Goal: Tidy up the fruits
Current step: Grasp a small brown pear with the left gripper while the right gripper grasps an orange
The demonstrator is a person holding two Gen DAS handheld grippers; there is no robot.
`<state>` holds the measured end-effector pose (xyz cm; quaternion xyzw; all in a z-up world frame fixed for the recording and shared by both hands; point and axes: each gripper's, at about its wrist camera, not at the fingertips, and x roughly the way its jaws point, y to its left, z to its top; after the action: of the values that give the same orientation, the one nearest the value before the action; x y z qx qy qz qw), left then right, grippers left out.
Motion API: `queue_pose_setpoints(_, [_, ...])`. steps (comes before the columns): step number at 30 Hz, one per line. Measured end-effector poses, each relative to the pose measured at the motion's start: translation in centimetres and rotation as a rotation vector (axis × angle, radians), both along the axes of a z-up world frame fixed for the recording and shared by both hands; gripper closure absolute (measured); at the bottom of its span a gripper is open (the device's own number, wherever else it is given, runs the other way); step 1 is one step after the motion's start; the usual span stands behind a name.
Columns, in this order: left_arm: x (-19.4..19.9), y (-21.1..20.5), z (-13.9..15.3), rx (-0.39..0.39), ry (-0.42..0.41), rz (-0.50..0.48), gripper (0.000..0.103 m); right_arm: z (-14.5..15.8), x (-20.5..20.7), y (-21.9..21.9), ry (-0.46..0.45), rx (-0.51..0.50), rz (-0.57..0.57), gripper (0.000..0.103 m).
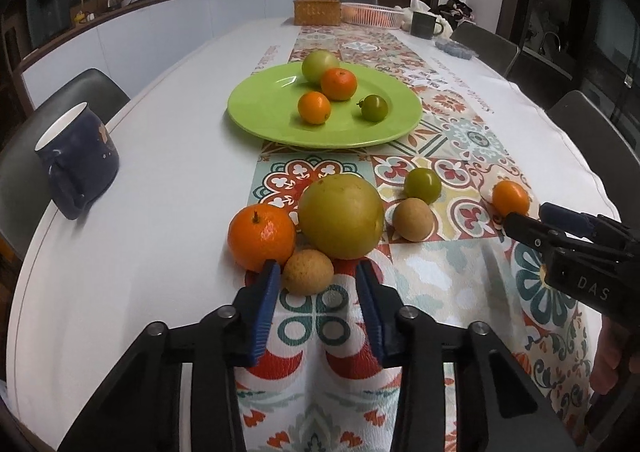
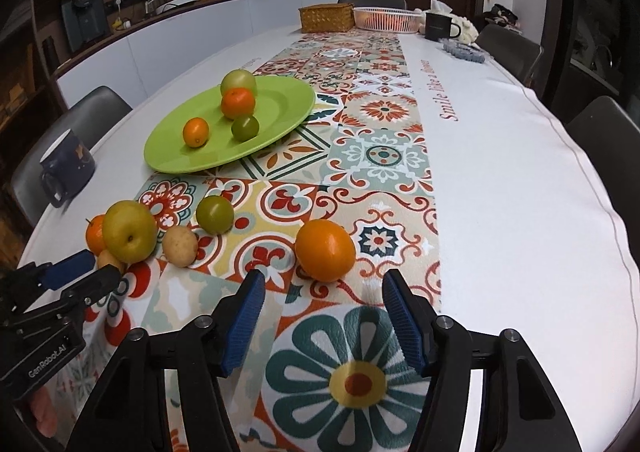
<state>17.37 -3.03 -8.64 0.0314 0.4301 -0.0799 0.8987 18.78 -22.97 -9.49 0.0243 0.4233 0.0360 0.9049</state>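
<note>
A green plate (image 1: 256,115) (image 2: 280,99) holds several fruits: a green apple (image 1: 319,65), two oranges and a small green fruit (image 1: 374,107). Loose on the patterned runner lie a mandarin (image 1: 262,236), a large yellow-green pear (image 1: 341,222) (image 2: 129,230), two small tan fruits (image 1: 308,272) (image 1: 413,219), a green fruit (image 1: 422,185) (image 2: 215,214) and an orange (image 1: 510,197) (image 2: 325,250). My left gripper (image 1: 316,272) is open, its tips either side of the near tan fruit. My right gripper (image 2: 324,284) is open just short of the orange.
A dark blue mug (image 1: 78,159) (image 2: 66,167) stands near the table's left edge. At the far end are a wicker box (image 1: 317,11), a pink basket (image 1: 372,14) and a dark mug (image 1: 425,24). Chairs line both sides.
</note>
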Motion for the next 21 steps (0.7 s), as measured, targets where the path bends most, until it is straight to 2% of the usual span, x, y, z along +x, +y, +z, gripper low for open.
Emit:
queue_pose_setpoints(3, [0.3, 0.0, 0.0, 0.004, 0.000, -0.006, 0.068, -0.2, 0.6, -0.1, 0.006, 0.008, 0.000, 0.045])
queue_pose_setpoints(11, [0.8, -0.1, -0.5, -0.003, 0.016, -0.017, 0.075, -0.8, 2.0, 0.1, 0.026, 0.024, 0.008, 0.054])
queue_pose_setpoints(17, [1.2, 0.0, -0.6, -0.028, 0.023, -0.020, 0.075, -0.9, 2.5, 0.5, 0.026, 0.014, 0.024, 0.067])
queue_pose_setpoints(21, [1.2, -0.1, -0.6, -0.026, 0.021, -0.026, 0.075, -0.8, 2.1, 0.6, 0.021, 0.009, 0.035, 0.067])
